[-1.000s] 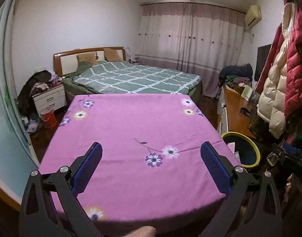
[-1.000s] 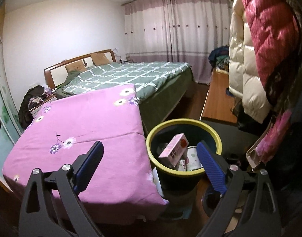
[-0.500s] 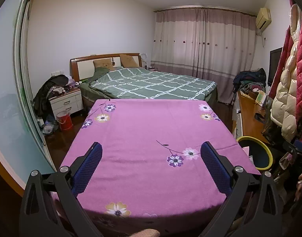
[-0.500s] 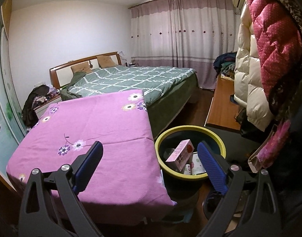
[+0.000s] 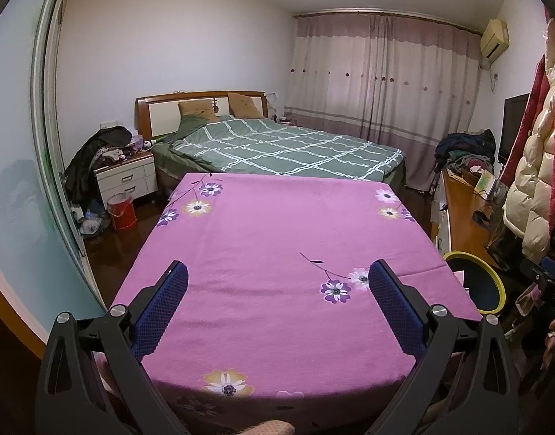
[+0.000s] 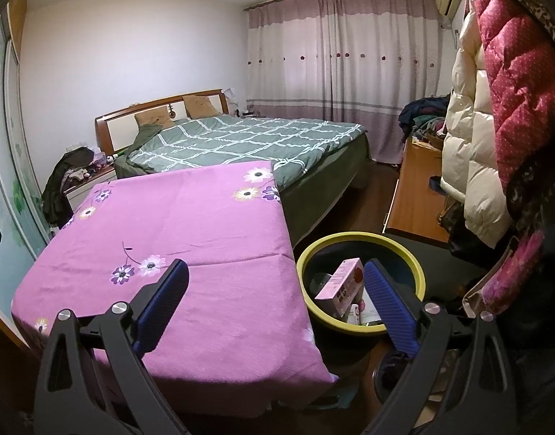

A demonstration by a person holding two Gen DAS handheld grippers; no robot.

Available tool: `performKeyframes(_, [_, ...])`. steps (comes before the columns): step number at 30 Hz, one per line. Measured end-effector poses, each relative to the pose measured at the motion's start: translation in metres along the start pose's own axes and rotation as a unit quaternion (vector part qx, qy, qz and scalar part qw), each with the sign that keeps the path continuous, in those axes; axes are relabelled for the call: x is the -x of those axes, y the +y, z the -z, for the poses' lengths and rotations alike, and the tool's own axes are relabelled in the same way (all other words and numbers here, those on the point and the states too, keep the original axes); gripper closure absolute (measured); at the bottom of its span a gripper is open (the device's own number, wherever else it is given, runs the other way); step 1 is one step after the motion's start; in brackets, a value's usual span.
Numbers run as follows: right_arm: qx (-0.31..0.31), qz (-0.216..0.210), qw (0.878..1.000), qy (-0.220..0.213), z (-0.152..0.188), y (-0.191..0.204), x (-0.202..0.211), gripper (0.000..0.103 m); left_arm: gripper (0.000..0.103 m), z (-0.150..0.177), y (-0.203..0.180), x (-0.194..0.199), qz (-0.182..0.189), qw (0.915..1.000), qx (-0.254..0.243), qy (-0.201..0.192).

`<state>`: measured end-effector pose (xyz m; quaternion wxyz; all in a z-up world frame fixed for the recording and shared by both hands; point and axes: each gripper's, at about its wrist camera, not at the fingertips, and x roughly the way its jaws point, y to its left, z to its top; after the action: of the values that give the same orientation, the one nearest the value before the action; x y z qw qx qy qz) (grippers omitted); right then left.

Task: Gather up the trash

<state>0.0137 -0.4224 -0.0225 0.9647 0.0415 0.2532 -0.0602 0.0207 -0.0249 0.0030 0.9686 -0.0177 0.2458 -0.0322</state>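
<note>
Pink box [image 6: 341,284] lies tilted in yellow-rimmed bin [image 6: 353,237], on other trash, just beside counter's right edge. Right tongs [image 6: 275,302] spread wide, nothing held; box shows just left of right blue pad. Left tongs [image 5: 277,299] also apart, over purple floral cloth [image 5: 277,235]. Bin at far right of left view.

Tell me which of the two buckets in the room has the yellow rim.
The dark bin at the right edge of the purple cloth, holding a pink box. The other, a red bucket, stands by the nightstand.
</note>
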Motion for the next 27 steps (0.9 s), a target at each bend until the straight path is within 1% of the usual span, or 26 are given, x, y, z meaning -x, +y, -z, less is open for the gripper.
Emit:
performKeyframes(16, [-0.001,-0.002,1.000,0.005,-0.0001,0.0037,-0.0025,0.010,0.005,0.0027,-0.0023,-0.0061,-0.001,1.0000,0.000,0.009])
performKeyframes(27, [-0.005,-0.001,1.000,0.007,0.0016,-0.0008,-0.0067,0.010,0.005,0.0033,-0.0036,-0.0085,-0.001,0.9999,0.000,0.011])
